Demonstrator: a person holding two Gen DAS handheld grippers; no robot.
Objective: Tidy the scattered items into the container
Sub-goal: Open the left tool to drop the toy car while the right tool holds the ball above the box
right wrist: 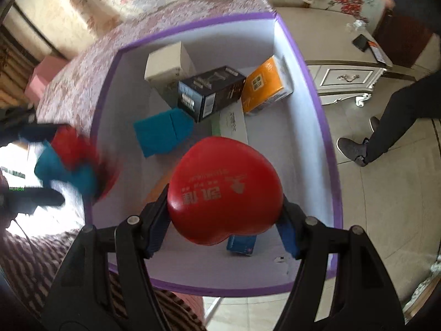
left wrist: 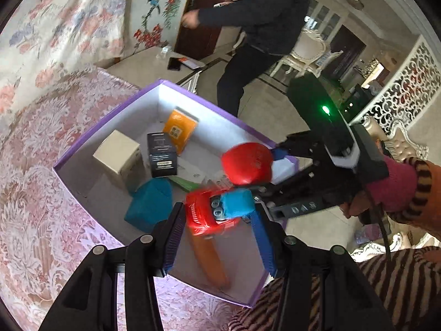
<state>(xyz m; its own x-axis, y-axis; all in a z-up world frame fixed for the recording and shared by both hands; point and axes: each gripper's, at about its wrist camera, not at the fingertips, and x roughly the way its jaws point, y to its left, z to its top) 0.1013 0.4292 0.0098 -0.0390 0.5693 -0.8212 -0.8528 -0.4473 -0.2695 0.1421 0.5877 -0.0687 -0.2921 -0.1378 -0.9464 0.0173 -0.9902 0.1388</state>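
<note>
A bed (left wrist: 55, 143) with a pink floral lace cover fills the near left, and floral curtains (left wrist: 60, 19) hang behind it. Far off, a white nightstand (right wrist: 350, 80) carries a dark phone (right wrist: 361, 42) and some papers. A person in dark clothes (left wrist: 264, 27) stands on the tiled floor (right wrist: 386, 207) beside it. To the right are an ornate white chair (left wrist: 308, 49) and a white lattice screen (left wrist: 408, 82).
</note>
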